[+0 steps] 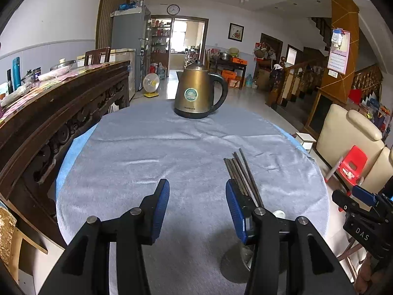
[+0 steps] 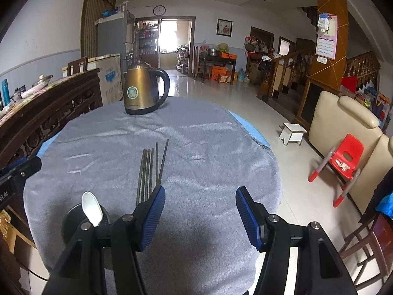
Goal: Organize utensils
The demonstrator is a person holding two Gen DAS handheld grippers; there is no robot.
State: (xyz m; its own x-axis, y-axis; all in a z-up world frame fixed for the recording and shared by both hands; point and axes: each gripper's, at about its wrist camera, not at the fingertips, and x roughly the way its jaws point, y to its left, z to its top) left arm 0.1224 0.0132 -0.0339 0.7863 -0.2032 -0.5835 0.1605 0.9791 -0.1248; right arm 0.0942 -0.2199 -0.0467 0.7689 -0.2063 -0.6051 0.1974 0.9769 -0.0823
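Observation:
Several dark metal chopsticks (image 1: 242,175) stand bunched in a dark round holder (image 1: 239,261) on the grey cloth, leaning away from me; they also show in the right wrist view (image 2: 149,169). A white spoon (image 2: 92,209) stands in the same holder (image 2: 73,221). My left gripper (image 1: 197,211) is open and empty, its right finger just left of the chopsticks. My right gripper (image 2: 200,217) is open and empty, its left finger just right of the chopsticks. The right gripper also shows at the edge of the left wrist view (image 1: 361,196).
A brass electric kettle (image 1: 200,93) stands at the table's far side. A carved dark sideboard (image 1: 56,113) runs along the left. A cream sofa (image 2: 343,132), red child's chair (image 2: 343,162) and white stool (image 2: 292,132) stand right of the table.

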